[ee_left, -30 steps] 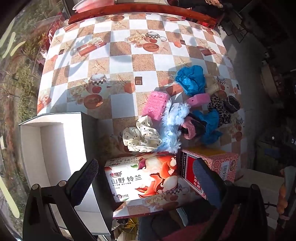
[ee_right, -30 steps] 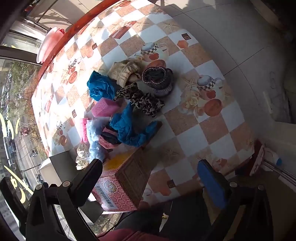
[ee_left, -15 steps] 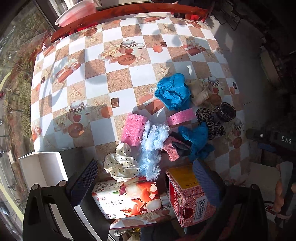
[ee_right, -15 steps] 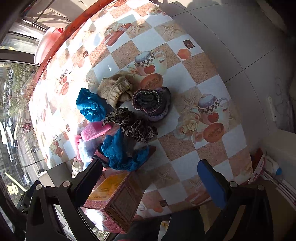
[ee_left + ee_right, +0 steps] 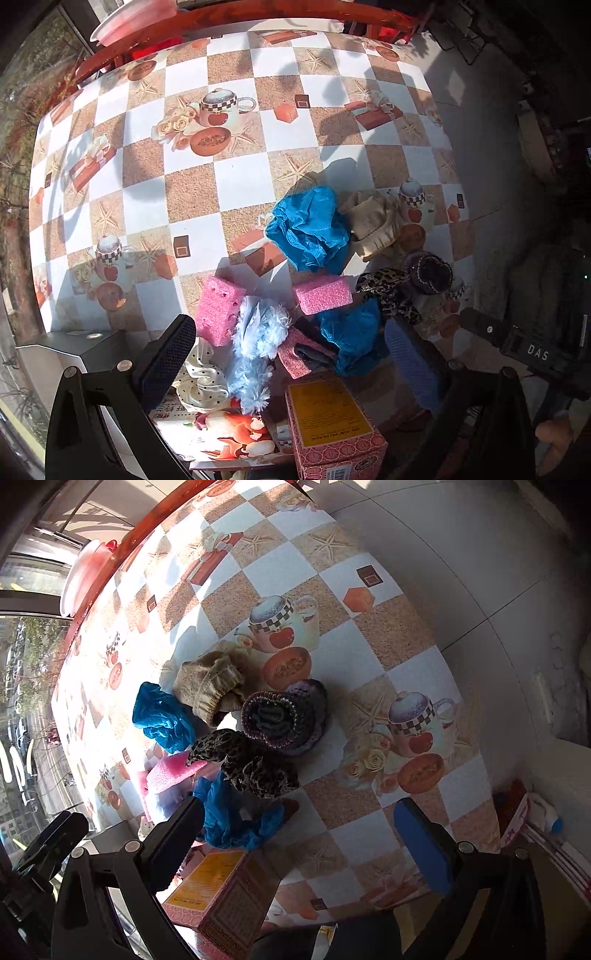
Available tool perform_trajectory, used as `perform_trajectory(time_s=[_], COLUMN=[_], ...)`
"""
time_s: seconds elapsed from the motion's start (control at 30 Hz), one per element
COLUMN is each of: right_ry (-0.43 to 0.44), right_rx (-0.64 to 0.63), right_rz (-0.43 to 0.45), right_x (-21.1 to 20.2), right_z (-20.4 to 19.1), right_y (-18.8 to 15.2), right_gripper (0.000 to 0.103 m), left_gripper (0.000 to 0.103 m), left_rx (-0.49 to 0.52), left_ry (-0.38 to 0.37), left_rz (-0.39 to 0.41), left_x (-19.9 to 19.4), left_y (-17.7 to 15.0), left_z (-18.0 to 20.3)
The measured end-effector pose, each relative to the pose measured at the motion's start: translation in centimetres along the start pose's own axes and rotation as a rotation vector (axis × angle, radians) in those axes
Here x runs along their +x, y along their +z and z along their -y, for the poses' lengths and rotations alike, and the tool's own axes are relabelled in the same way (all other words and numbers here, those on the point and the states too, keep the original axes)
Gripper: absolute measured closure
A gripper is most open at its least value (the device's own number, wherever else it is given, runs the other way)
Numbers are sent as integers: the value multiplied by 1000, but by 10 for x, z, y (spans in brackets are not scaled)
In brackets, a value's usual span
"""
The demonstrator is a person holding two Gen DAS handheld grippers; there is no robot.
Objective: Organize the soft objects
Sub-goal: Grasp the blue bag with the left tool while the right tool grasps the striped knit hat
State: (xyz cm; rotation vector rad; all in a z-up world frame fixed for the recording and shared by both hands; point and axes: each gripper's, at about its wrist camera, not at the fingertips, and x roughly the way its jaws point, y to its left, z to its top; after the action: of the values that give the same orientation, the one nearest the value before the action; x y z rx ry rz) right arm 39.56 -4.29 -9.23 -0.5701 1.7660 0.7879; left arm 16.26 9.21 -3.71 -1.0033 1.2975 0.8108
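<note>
Nearest, both the left gripper [image 5: 291, 363] and right gripper [image 5: 299, 834] are held spread and empty over a red carton [image 5: 332, 424] with unreadable print, beyond which soft objects [image 5: 310, 225] are heaped on the checkered tablecloth [image 5: 236, 173], "DAS" [image 5: 537, 352] being legible rightward.

A heap of soft items is gathered on one part of the checked tablecloth. A crumpled blue cloth [image 5: 308, 227] is set beside a beige knit piece [image 5: 373, 225]. Two pink foam blocks [image 5: 218, 310] [image 5: 324, 293] are laid on either side of a fluffy light-blue piece [image 5: 255, 350]. A leopard-print scrunchie [image 5: 243, 764] is draped against a dark knitted roll [image 5: 284, 716], and a cream polka-dot scrunchie [image 5: 201, 382] is seen nearest the table edge.
</note>
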Motion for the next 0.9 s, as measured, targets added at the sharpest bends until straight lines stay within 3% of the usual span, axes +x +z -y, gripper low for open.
perform_trajectory(time_s=[0.47, 0.63, 0.8, 0.9], right_ry=[8, 40, 57, 14], right_rx=[14, 24, 16, -9], right_rz=[-29, -23, -16, -36], right_x=[32, 40, 53, 70], right_z=[6, 10, 2, -6], right_y=[23, 28, 38, 46], right_gripper=[0, 0, 0, 0], left_gripper=[1, 1, 1, 1], left_rx=[-51, -113, -94, -78], left_ry=[77, 31, 79, 175], left_rz=[-50, -82, -96, -91], left_x=[66, 86, 111, 124], left_y=[47, 53, 57, 61], left_z=[-2, -13, -7, -12])
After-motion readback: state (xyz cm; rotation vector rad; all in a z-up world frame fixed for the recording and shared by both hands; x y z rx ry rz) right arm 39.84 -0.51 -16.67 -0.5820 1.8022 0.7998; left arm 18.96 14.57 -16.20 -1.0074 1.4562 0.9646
